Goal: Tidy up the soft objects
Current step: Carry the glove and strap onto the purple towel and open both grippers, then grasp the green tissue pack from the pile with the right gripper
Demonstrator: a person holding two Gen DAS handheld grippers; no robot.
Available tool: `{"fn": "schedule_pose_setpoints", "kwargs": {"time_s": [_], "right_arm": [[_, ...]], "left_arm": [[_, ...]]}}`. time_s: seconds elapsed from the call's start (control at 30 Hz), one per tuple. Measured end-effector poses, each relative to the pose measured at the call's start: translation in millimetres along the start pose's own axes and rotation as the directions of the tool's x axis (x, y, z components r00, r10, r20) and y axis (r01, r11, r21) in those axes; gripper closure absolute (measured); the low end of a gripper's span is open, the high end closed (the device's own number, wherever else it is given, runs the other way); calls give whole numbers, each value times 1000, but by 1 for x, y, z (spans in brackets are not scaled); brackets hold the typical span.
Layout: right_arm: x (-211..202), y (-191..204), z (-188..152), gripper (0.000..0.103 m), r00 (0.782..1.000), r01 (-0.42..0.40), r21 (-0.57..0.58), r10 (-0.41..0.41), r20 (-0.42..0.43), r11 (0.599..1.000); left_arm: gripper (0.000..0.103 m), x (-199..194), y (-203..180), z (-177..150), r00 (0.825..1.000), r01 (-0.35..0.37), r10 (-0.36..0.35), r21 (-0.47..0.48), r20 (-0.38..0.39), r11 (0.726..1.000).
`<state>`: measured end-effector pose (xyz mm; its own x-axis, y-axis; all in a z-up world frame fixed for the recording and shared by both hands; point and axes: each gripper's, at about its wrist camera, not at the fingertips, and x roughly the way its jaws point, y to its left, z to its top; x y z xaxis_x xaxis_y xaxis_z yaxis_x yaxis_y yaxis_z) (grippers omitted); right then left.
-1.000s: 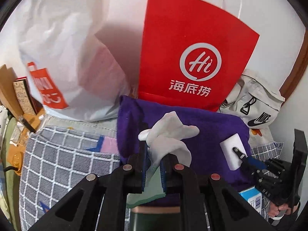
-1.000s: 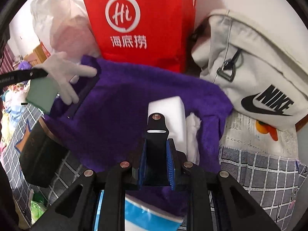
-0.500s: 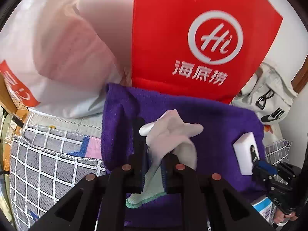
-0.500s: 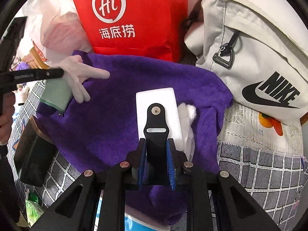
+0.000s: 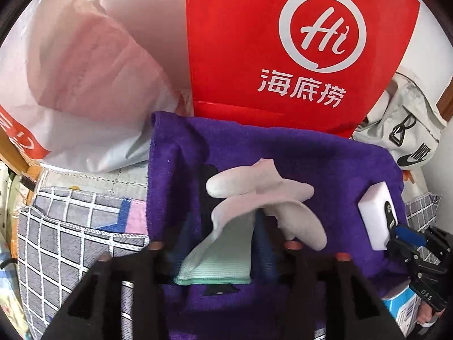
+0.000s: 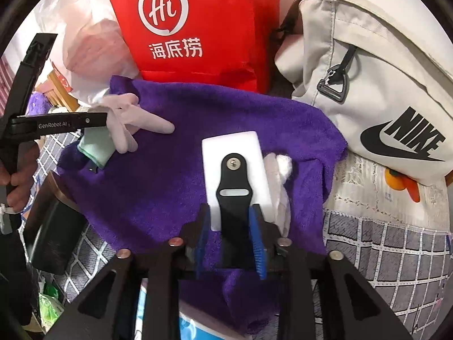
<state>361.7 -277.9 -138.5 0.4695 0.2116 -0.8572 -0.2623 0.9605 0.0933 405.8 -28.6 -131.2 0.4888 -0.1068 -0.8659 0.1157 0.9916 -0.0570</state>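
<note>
A purple towel [image 5: 283, 167] [image 6: 175, 175] lies spread over a box. My left gripper [image 5: 226, 238] holds a white glove with a green cuff [image 5: 254, 198] just above the towel's left part; the jaws look slightly parted and blurred. The glove also shows in the right wrist view [image 6: 127, 124]. My right gripper [image 6: 230, 226] is shut on a black strap [image 6: 233, 181] that lies over a white sponge block [image 6: 235, 147] on the towel. A crumpled white cloth [image 6: 283, 167] lies beside the block.
A red paper bag [image 5: 297, 45] stands behind the towel, a white plastic bag [image 5: 70, 70] to its left, a grey Nike bag [image 6: 382, 85] to its right. A checked cloth [image 6: 396, 255] covers the surface. A dark box [image 6: 53, 226] sits at the left.
The left gripper moved forward and down with the glove toward the towel and its jaws seem to have loosened. The right gripper moved forward, keeping the strap over the white block.
</note>
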Motion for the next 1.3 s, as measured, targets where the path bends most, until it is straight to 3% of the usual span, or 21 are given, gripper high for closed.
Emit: {"fn": "schedule_pose_setpoints", "kwargs": {"time_s": [0.13, 0.53, 0.87, 1.3], "right_arm": [[-4, 4, 1, 51, 1000, 31, -6, -31, 6, 999], [-53, 15, -5, 41, 995, 62, 56, -66, 72, 997], [-106, 72, -43, 23, 991, 15, 73, -24, 135, 997], [-109, 168, -117, 23, 994, -64, -45, 67, 81, 997]], "left_arm": [[37, -13, -2, -3, 1000, -9, 8, 20, 17, 1000], [33, -76, 17, -29, 993, -82, 80, 20, 92, 996], [33, -136, 48, -94, 988, -92, 95, -27, 124, 995], [33, -164, 86, -185, 987, -129, 139, -120, 82, 984]]}}
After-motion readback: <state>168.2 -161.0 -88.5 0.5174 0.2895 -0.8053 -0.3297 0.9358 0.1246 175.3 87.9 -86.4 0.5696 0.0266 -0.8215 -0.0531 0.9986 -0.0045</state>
